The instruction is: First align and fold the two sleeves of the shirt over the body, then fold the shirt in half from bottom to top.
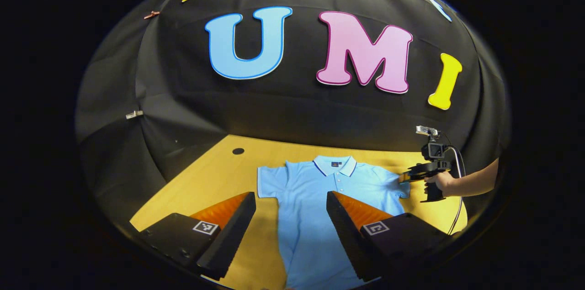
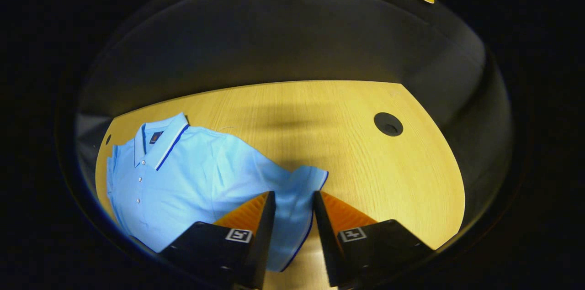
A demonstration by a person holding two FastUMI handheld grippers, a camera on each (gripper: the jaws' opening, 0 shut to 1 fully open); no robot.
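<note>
Shirt [image 1: 315, 198] hem cut off at bottom edge; right sleeve [image 2: 297, 198] partly hidden behind jaws.

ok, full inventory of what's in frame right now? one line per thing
polo shirt: 1, light blue with dark-trimmed collar, lying flat and face up on the table, both sleeves spread out
table: 1, yellowish wood grain, under the shirt
cable holes: 2, dark and round, in the tabletop near its far corners
booth wall: black cloth, behind the table
clips: 2, on the cloth wall in the left gripper view
left gripper: 1, open, above the shirt's body near one sleeve
right gripper: 1, open, fingers either side of the other sleeve's hem
hand: 1, holding the right gripper, seen in the left gripper view
</note>
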